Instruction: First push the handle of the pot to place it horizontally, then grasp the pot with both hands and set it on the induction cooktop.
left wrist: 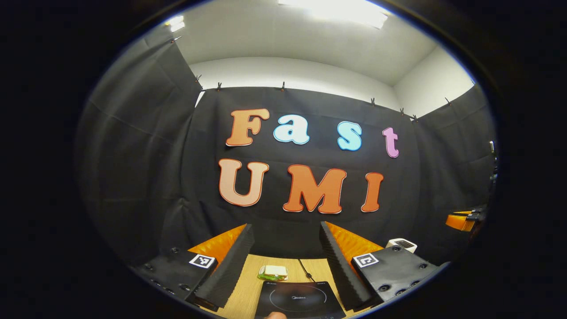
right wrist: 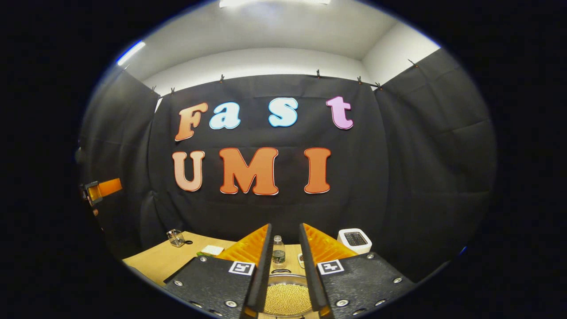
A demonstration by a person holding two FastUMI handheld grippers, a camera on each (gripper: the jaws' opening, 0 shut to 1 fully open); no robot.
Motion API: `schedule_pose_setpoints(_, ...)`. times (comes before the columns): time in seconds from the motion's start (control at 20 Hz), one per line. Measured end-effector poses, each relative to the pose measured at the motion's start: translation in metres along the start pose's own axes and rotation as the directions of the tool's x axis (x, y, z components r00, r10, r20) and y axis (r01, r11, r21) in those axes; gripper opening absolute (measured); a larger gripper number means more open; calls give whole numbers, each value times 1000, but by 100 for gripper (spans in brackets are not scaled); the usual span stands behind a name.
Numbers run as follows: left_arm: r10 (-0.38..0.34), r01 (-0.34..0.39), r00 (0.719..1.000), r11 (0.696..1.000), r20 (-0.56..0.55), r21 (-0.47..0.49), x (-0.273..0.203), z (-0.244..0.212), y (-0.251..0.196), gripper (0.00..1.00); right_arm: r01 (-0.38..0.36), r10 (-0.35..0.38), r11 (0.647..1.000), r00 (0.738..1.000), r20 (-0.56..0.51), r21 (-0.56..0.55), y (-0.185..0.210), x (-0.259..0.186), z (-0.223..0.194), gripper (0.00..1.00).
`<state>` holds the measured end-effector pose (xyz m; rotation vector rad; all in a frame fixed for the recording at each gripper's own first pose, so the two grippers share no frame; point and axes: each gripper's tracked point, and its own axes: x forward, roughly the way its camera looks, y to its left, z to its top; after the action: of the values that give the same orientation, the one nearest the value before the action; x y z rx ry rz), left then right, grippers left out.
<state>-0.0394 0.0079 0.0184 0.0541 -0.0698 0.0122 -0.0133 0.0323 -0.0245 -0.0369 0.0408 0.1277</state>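
Both grippers up & released, L gripper (left wrist: 287,248) over cooktop (left wrist: 299,300) at table (right wrist: 155,261) near edge, R gripper (right wrist: 285,248) over bead-filled pot (right wrist: 287,297); handle unseen, so it's best located before a slow sideways push.

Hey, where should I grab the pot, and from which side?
Probably by its rim, from above. The pot sits open-topped, full of yellow grains, just under the open right hand-held gripper, so one finger can drop inside the wall, one outside.
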Motion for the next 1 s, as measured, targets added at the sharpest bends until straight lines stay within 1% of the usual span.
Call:
schedule_pose_setpoints(0.05,-2,2,1000,1000,1,0,-1,1,0,98,-9,9,1000,1000,-8,-9,4,-1,-3,28)
schedule_pose_setpoints(0.1,-3,3,1000,1000,3,3,-2,1,-1,99,-16,16,1000,1000,-16,-19,8,-2,-8,22)
schedule_pose_setpoints(0.15,-4,4,1000,1000,5,6,-3,2,0,99,-24,23,999,1000,-21,-27,10,-3,-11,15)
schedule_pose_setpoints(0.25,-6,6,1000,1000,8,13,-5,3,-1,98,-42,41,999,998,-41,-24,17,-6,-22,7)
schedule_pose_setpoints(0.3,-7,7,1000,1000,8,13,-7,3,-1,98,-57,56,998,997,-51,-18,23,-8,-28,5)
schedule_pose_setpoints(0.35,-8,7,1000,1000,8,13,-7,3,-2,98,-70,69,998,996,-60,-11,26,-10,-32,1)
schedule_pose_setpoints(0.65,-19,19,1000,1000,11,13,-11,2,-6,98,-86,80,995,990,-112,-43,39,-16,-68,0)
schedule_pose_setpoints(1.0,-15,15,1000,1000,-3,7,-11,-3,0,98,-104,99,995,967,-233,-8,49,-26,-132,0)
